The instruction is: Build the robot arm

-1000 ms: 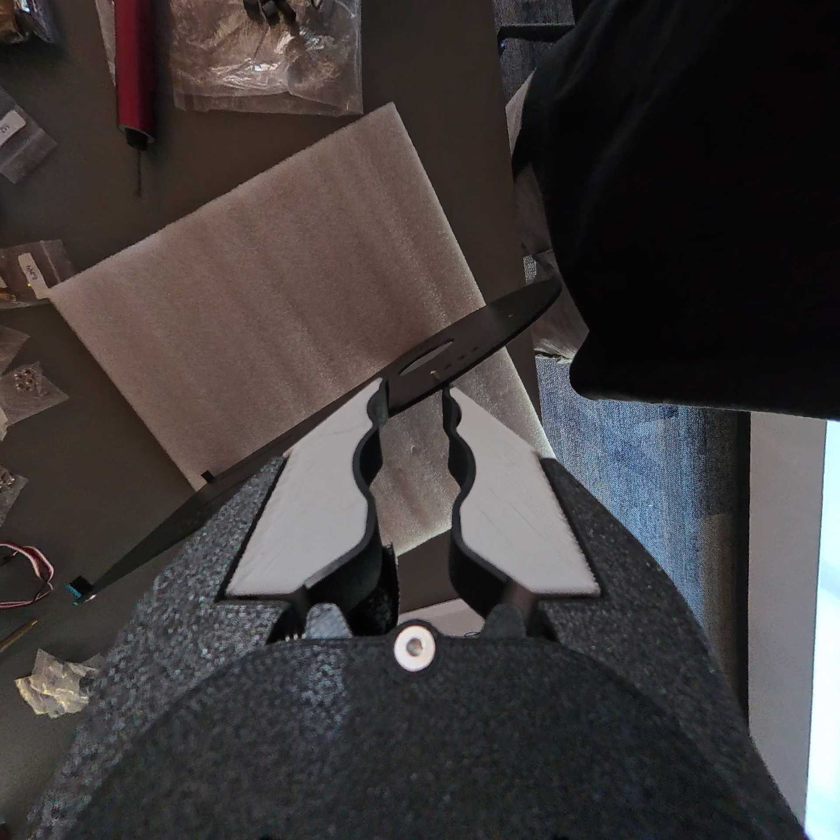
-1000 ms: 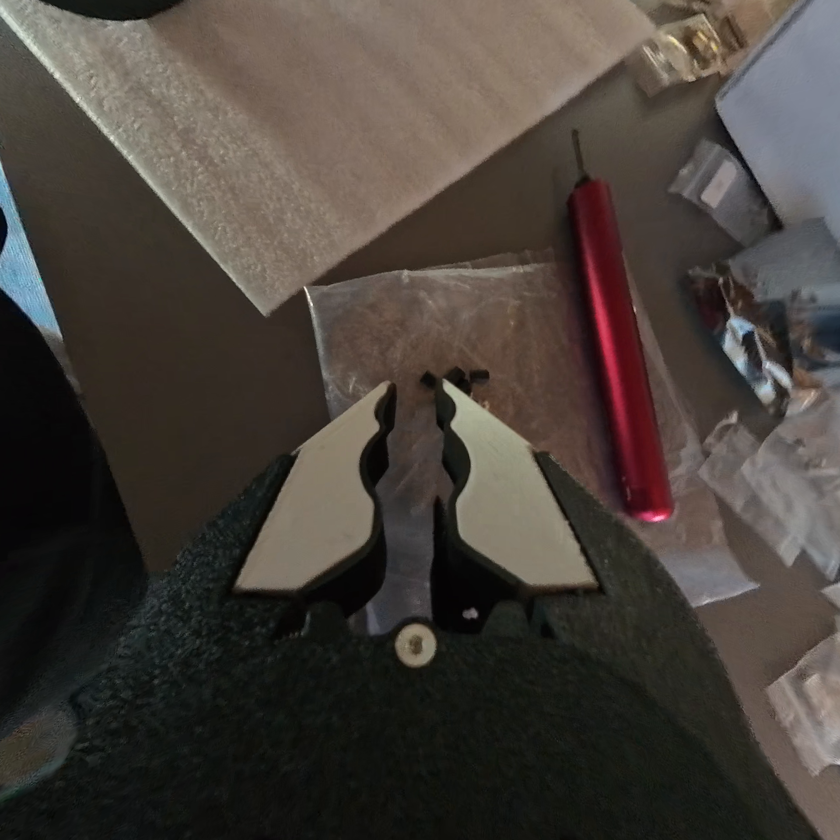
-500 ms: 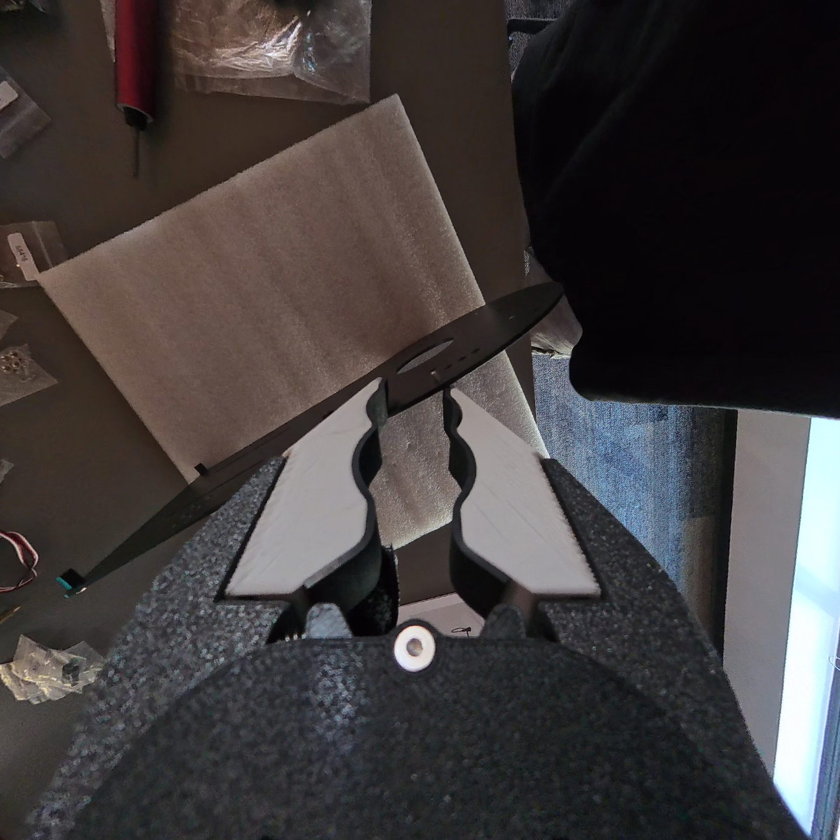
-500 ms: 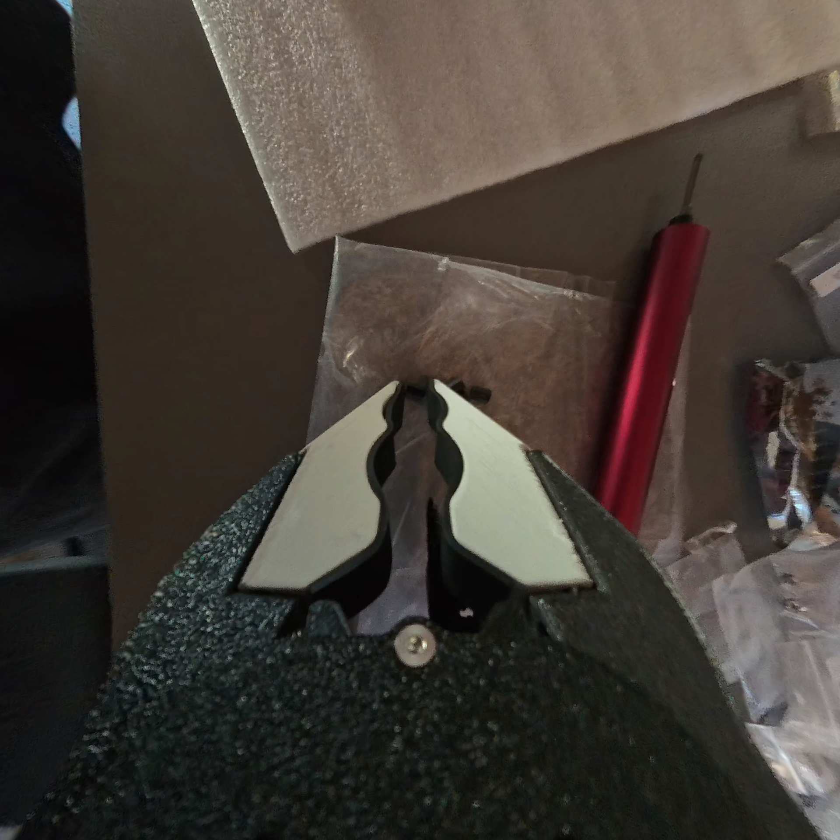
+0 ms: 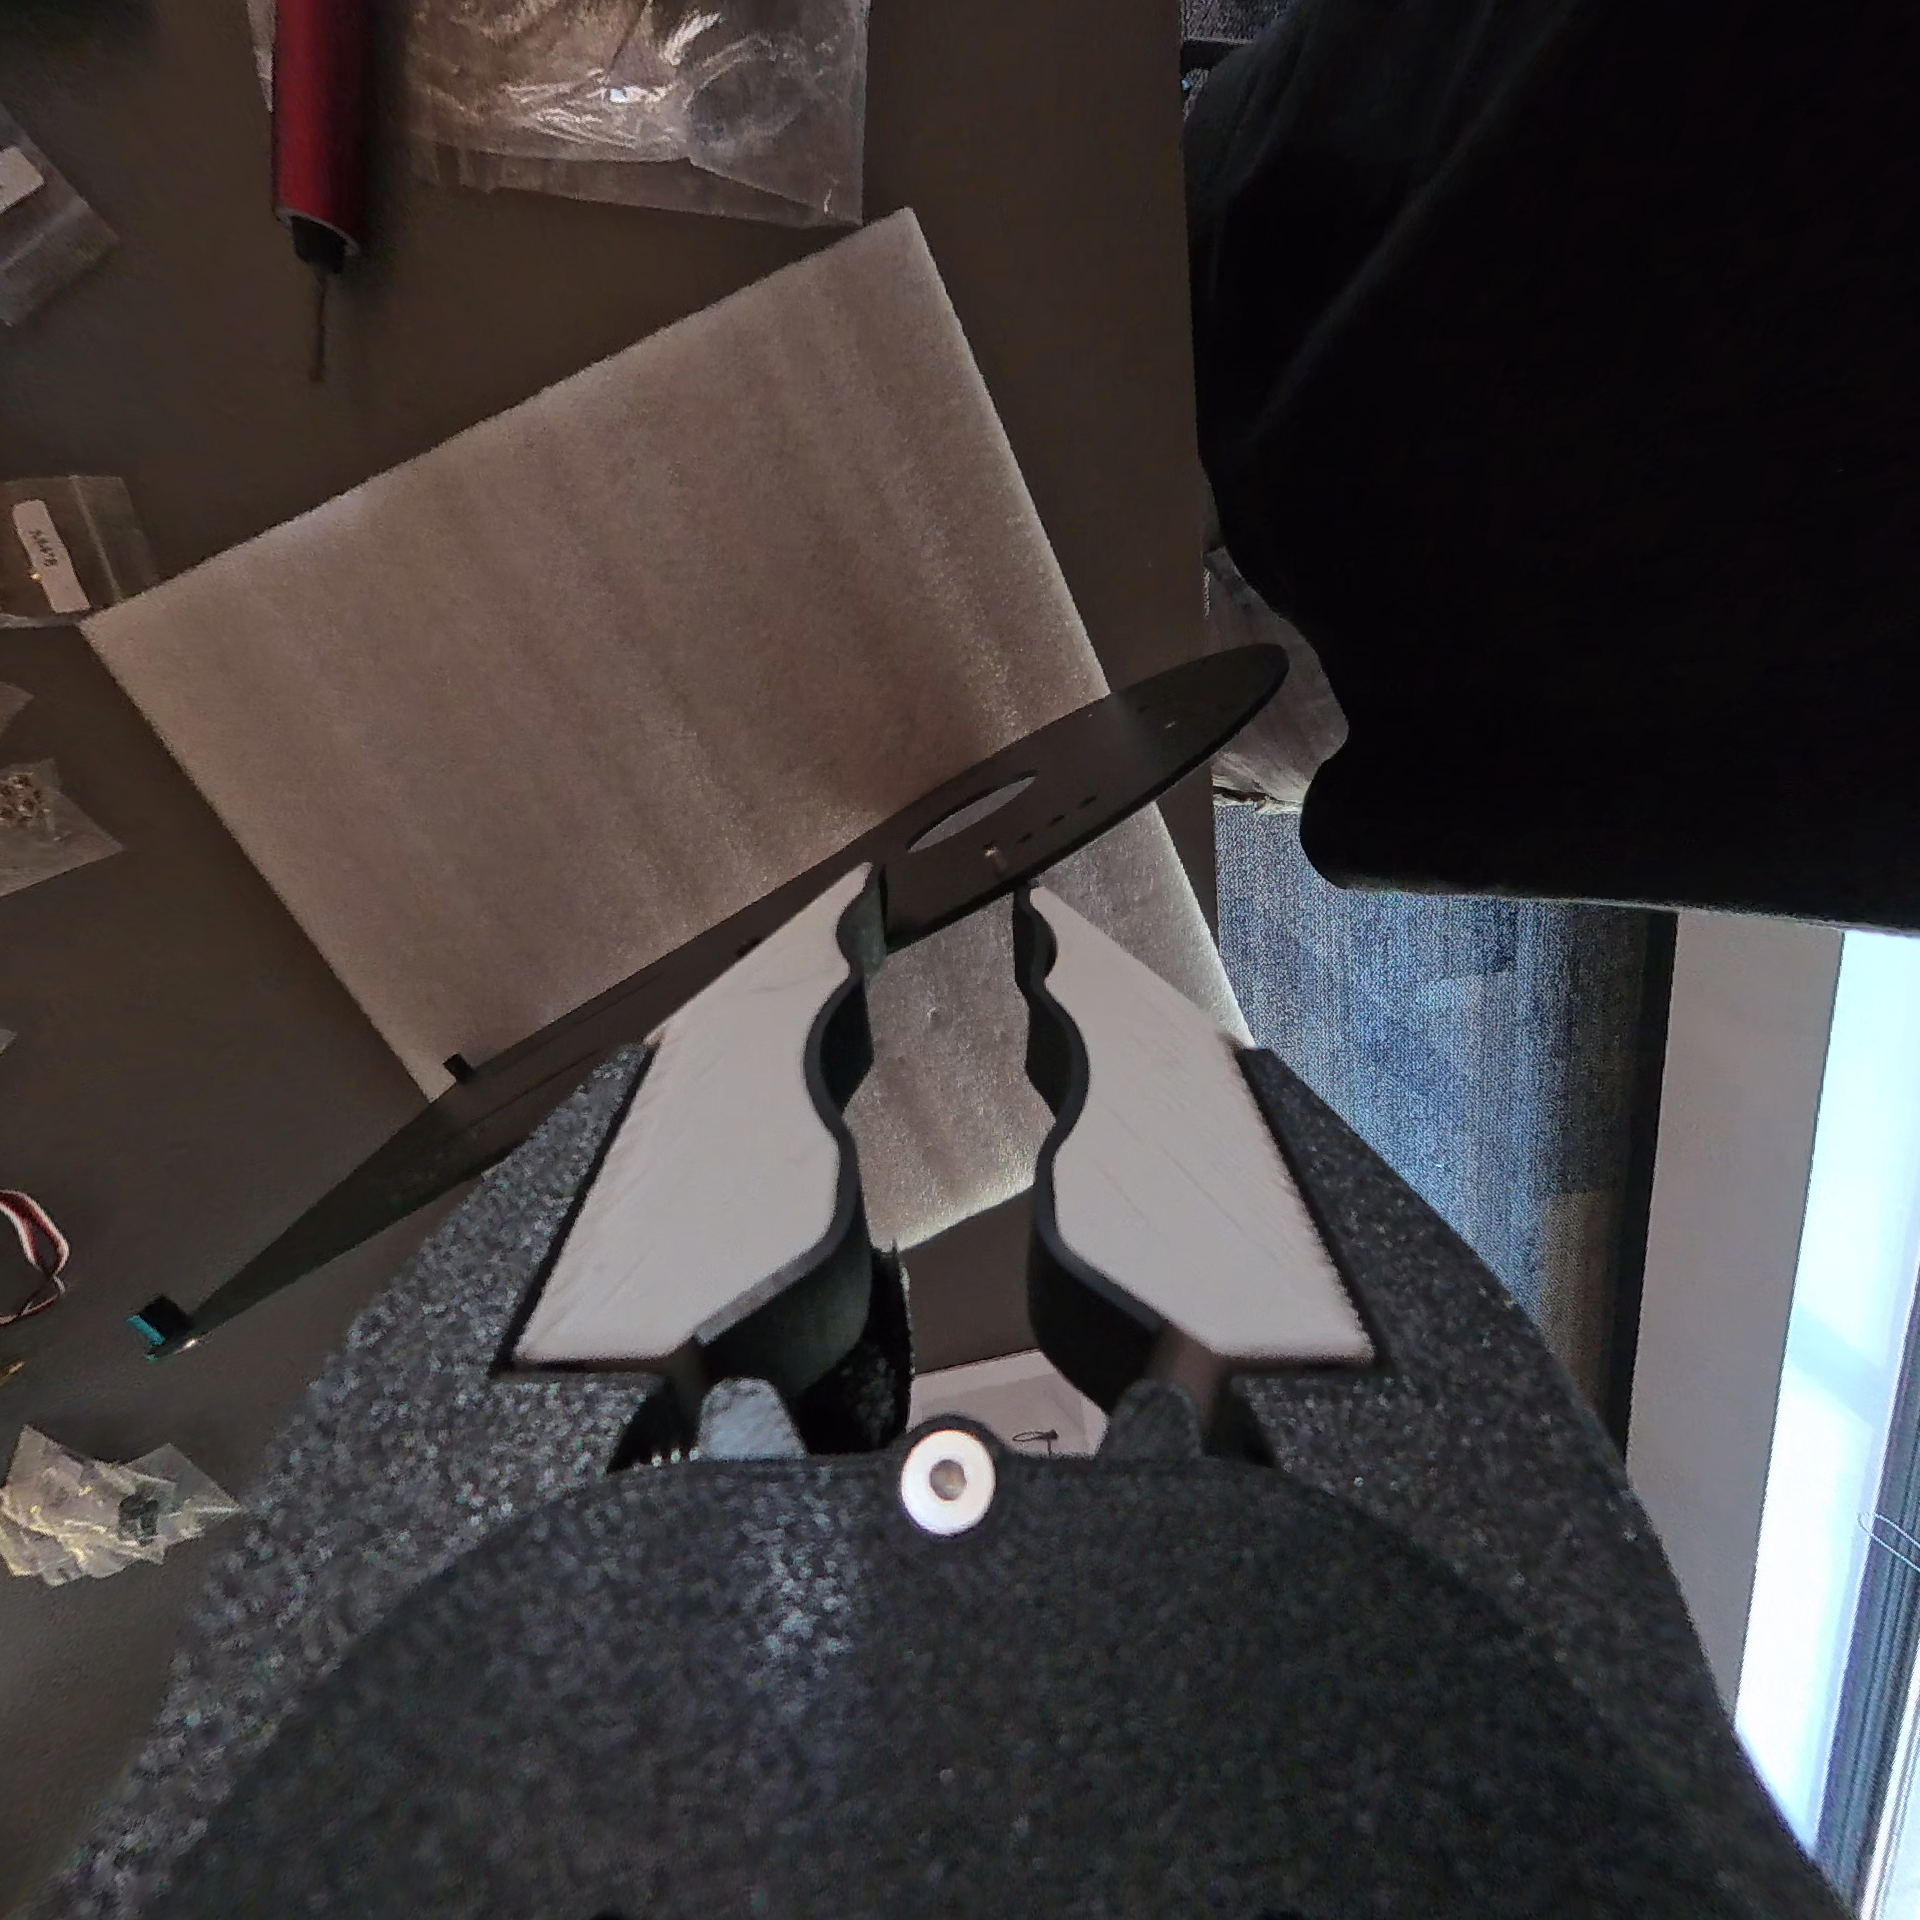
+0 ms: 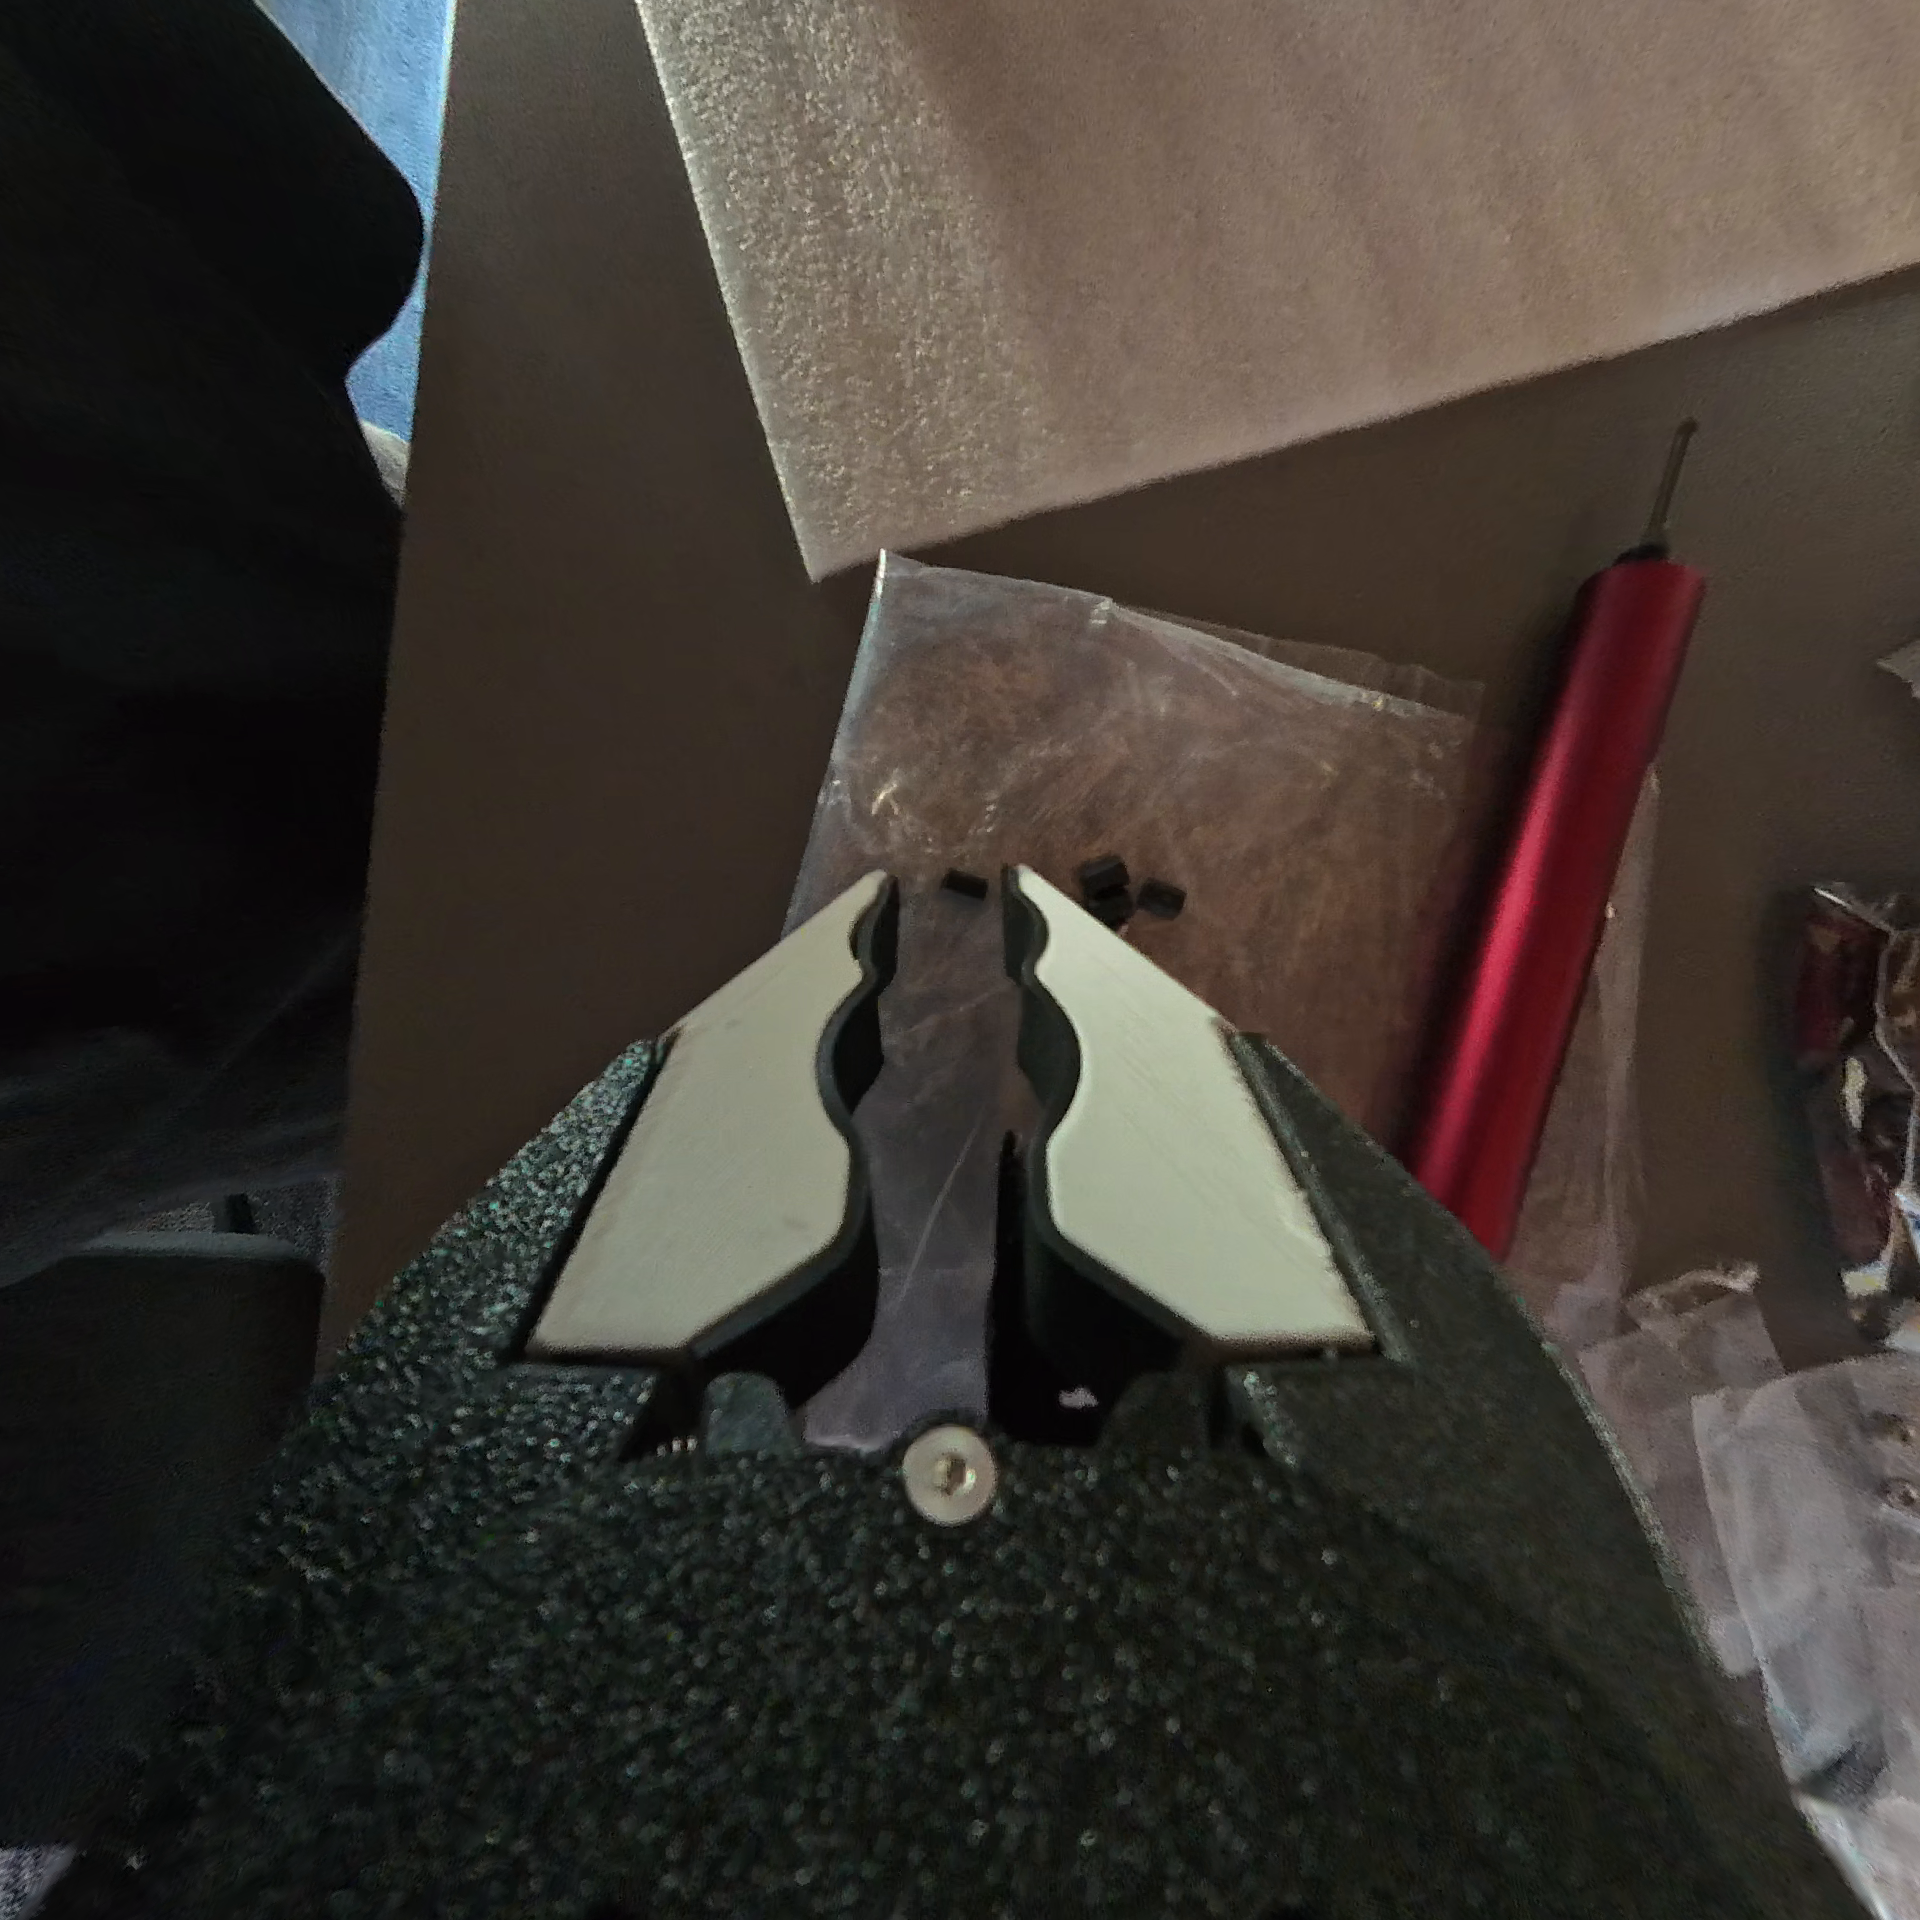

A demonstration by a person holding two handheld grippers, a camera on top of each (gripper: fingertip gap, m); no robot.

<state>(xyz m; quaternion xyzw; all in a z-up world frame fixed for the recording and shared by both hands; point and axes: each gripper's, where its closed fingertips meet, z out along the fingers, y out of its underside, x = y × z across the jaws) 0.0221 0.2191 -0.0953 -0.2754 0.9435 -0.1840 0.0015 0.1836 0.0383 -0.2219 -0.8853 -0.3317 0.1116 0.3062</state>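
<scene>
Left tool (image 5: pixel 940 899) pinching a thin black plate (image 5: pixel 1081 764) at its edge, the plate held tilted above a white foam sheet (image 5: pixel 582 686) lying on the brown counter (image 5: pixel 1039 260); a round hole in the plate just beyond the fingertips; a dark garment (image 5: pixel 1558 416) at the upper right. Right tool (image 6: pixel 948 888) with fingers narrowly parted, gripping nothing, poised over a clear plastic bag (image 6: pixel 1143 748) containing small black parts (image 6: pixel 1122 891); red cylindrical tool (image 6: pixel 1558 883) just beside the bag.
</scene>
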